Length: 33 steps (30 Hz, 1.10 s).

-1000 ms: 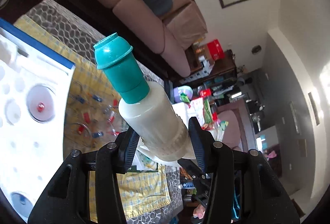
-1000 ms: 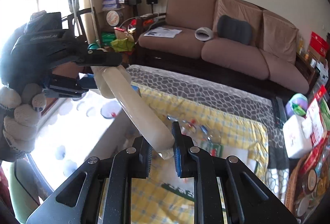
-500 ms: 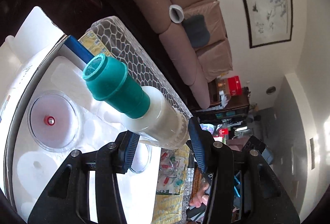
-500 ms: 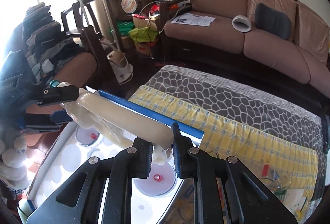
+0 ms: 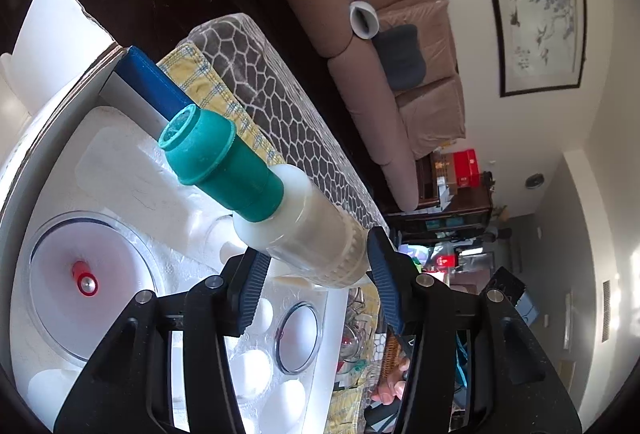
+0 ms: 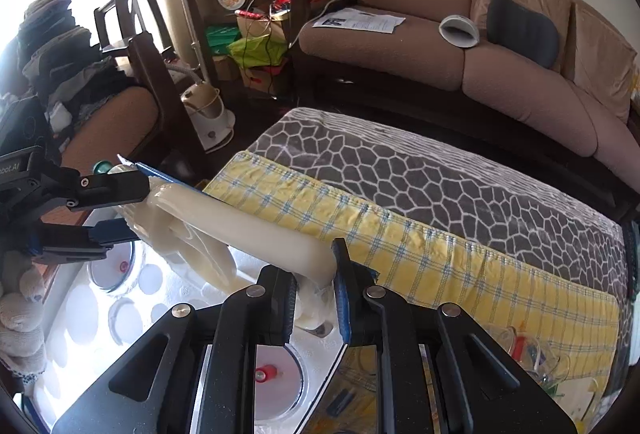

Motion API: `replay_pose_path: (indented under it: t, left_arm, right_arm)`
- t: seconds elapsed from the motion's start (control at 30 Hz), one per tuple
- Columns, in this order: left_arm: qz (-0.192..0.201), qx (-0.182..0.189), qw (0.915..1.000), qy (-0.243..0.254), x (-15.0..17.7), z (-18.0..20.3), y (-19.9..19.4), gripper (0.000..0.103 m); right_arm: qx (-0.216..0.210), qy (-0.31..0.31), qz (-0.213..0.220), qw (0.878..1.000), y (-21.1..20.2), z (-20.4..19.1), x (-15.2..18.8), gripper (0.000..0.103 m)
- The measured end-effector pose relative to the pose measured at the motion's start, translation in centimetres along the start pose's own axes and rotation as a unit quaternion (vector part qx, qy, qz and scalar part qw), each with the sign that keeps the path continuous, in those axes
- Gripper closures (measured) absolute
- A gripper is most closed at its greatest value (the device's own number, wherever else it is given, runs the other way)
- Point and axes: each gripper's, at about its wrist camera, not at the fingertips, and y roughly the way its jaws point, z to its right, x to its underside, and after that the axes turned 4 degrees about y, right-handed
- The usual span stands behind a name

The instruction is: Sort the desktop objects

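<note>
Both claws carried one off-white sprayer over the foam tray [image 5: 132, 194]; left claw [image 5: 316, 278] gripped its green-capped bottle [image 5: 304, 226], right claw [image 6: 314, 298] pinched its handle [image 6: 248, 234]; next, probably lowering it into the recess at ten o'clock.

Table [image 6: 460, 178] — yellow cloth [image 6: 420, 254], foam tray [image 5: 132, 194].

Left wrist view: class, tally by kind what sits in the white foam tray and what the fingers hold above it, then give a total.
Teal-capped bottle: 1
Clear round dish: 2
Red-tipped piece inside the larger dish: 1
Total: 4
</note>
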Motion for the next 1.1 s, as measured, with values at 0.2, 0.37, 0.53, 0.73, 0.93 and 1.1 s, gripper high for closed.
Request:
replay_pose_path:
  t: [0.2,0.37,0.53,0.73,0.93,1.1]
  left_arm:
    - [0.000,-0.026,0.9997,0.006,0.1,-0.5,0.3,0.054]
    - [-0.026,-0.047,0.9985,0.006,1.3,-1.6,1.1,0.056]
    - [-0.036,-0.087,0.9954,0.018,1.4,-0.4,-0.2,0.058]
    - [-0.014,-0.090,0.9931,0.075,1.5,2.8,-3.9,0.057]
    - [-0.016,-0.103,0.9882,0.113,0.7,4.6,-3.7,0.057]
    - [-0.040,-0.089,0.9872,0.126,1.4,5.5,-1.7,0.057]
  right_arm:
    - [0.011,-0.016,-0.008,1.000,0.7,-0.7,0.3,0.087]
    - [0.022,-0.033,-0.054,0.998,2.0,-0.5,2.4,0.086]
    - [0.020,-0.018,-0.019,0.999,-1.6,0.2,2.6,0.057]
    - [-0.070,0.056,0.012,0.996,-4.1,0.6,0.4,0.067]
    - [-0.072,0.057,-0.012,0.996,-0.9,-1.5,-0.2,0.085]
    - [-0.060,0.061,-0.015,0.996,0.3,-1.3,0.9,0.093]
